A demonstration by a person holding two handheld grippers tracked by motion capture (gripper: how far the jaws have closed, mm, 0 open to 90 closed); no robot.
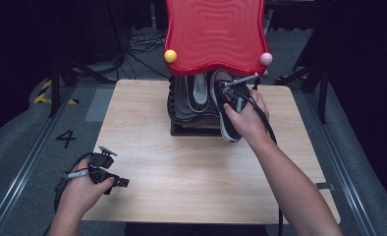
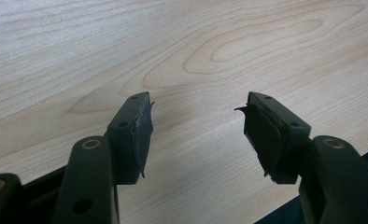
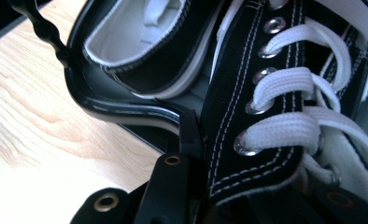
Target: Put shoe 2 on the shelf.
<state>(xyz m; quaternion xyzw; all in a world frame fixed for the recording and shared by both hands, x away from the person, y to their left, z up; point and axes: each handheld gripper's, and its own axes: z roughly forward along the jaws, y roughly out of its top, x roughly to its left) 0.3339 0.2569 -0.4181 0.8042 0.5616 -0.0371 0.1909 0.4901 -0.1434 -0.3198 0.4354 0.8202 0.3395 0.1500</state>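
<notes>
- While clamped on a shoe [image 1: 229, 115] at the rack [image 1: 181, 110], twelve o'clock, the right gripper [image 1: 231, 91] grips its laced side.
- Left gripper [image 2: 196, 135], seven o'clock, gapes over the table [image 1: 181, 167].

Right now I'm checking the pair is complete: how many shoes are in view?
2. One shoe lies on the black rack under the red shelf. The other shoe sticks out beside it at the rack's front, clamped in the right hand-held gripper. More may be hidden under the shelf.
</notes>
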